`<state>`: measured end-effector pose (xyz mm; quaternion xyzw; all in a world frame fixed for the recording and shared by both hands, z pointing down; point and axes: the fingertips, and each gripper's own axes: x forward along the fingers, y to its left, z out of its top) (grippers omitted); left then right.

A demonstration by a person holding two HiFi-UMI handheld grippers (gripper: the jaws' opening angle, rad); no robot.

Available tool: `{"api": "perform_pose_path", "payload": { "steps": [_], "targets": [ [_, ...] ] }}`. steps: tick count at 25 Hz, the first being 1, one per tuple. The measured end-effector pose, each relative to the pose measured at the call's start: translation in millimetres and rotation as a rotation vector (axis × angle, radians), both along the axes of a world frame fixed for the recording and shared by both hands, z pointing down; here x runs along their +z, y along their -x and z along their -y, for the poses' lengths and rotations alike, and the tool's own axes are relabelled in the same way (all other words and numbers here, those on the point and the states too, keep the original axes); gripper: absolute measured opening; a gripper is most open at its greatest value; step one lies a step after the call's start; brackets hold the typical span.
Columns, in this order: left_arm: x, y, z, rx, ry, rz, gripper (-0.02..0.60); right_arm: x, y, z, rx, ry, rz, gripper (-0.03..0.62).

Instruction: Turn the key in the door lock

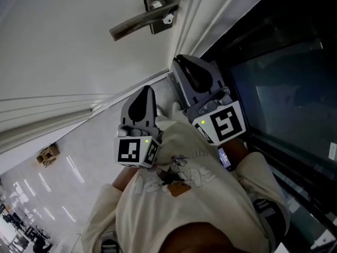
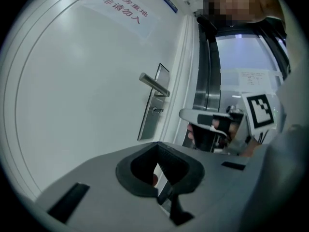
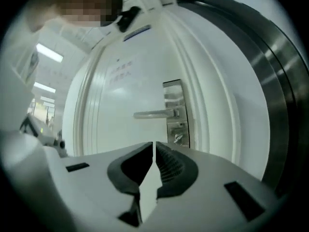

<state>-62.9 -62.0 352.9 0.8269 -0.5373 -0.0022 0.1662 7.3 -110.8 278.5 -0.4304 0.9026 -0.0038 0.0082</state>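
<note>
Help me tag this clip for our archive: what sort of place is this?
Probably an office-building corridor: a white door with a lever handle and lock plate, a printed notice in red characters on it, and a dark-framed glass partition alongside.

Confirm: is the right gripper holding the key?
No, the right gripper has its jaws together on nothing, and the key sits in the door lock beyond them.

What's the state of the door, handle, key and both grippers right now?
Door: appears closed in its frame.
Handle: level, not pressed.
Key: in the lock, untouched.
Left gripper: jaws together, empty.
Right gripper: jaws together, empty.
</note>
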Motion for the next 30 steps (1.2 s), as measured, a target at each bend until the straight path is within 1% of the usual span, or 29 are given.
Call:
{"api": "perform_pose_path", "payload": {
  "steps": [1,2,4,6,8,13,20,25,30],
  "targets": [
    [-0.7,-0.4,1.5,0.0,-0.004,0.002,0.006,6.0,3.7,-6.0,0.006,-0.051,-0.072,0.018],
    [-1.1,-1.2,3.2,0.001,-0.007,0.005,0.006,15.4,5.6,-10.6,0.017,-0.082,-0.135,0.008],
    [-0.3,-3.0,6.7,0.006,-0.011,0.011,0.006,40.0,6.1,-18.5,0.03,-0.075,-0.231,0.006],
    [2.5,-3.7,6.0,0.013,-0.003,0.017,0.006,58.4,6.5,-27.8,0.026,-0.032,-0.274,0.006],
    [5.1,-2.8,4.6,0.014,0.006,0.023,0.006,62.0,9.0,-33.7,0.02,-0.004,-0.24,0.006],
    [7.0,-1.6,7.2,0.015,0.007,0.03,0.006,58.7,12.8,-33.1,0.034,0.011,-0.183,0.006],
    [7.0,-3.1,11.9,0.023,0.005,0.029,0.006,61.1,21.4,-35.3,0.008,0.031,-0.181,0.006],
    [4.5,0.1,12.6,0.012,0.002,0.024,0.006,62.5,24.5,-36.9,0.003,0.048,-0.177,0.006],
    [5.1,1.1,12.0,0.005,0.001,0.026,0.006,65.5,20.1,-31.3,0.023,0.067,-0.152,0.006]
  ]
}}
